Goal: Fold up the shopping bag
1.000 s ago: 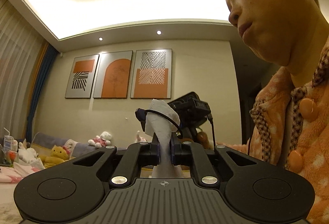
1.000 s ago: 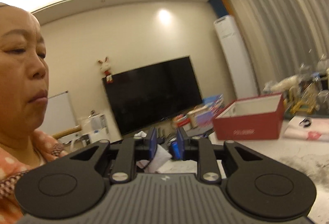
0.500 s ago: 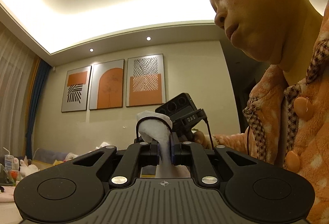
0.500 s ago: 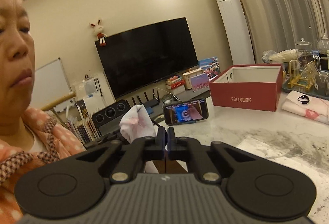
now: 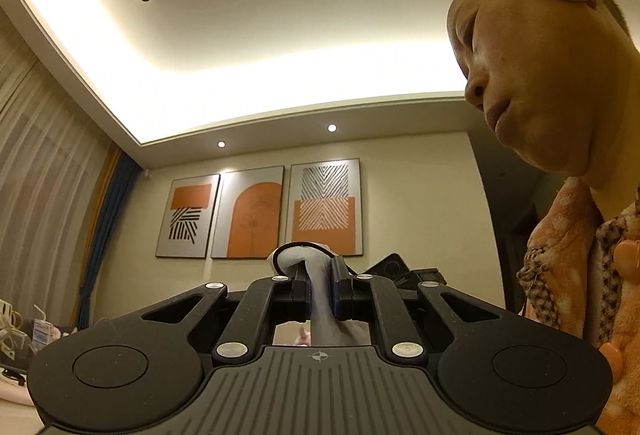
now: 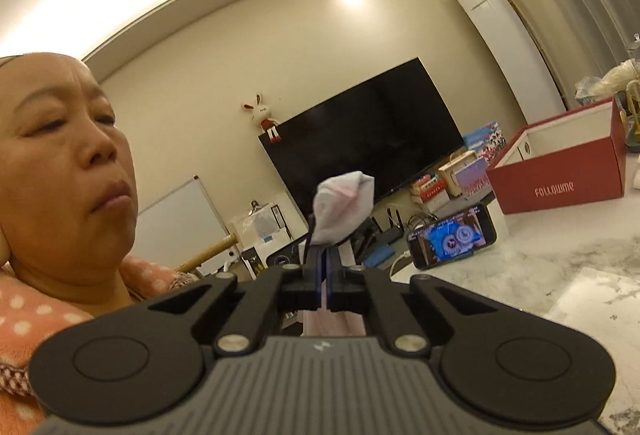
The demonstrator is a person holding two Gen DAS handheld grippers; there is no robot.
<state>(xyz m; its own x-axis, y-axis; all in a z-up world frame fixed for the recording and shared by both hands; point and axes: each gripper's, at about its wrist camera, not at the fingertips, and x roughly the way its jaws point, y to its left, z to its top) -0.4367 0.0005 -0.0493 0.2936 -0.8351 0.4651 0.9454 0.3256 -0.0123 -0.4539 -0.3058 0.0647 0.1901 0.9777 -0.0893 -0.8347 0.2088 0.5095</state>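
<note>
Marble table (image 6: 592,275) bears red box (image 6: 560,171) (interior white); both grippers pinch shopping bag (image 6: 344,207).

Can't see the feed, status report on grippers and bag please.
Left gripper shut on shopping bag. Right gripper shut on its cord. Bag bunched, held in the air. Nothing in the way.

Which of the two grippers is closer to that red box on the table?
Right. The right gripper, shut on the bag, faces the red box across the table. The left gripper view shows no box.
</note>
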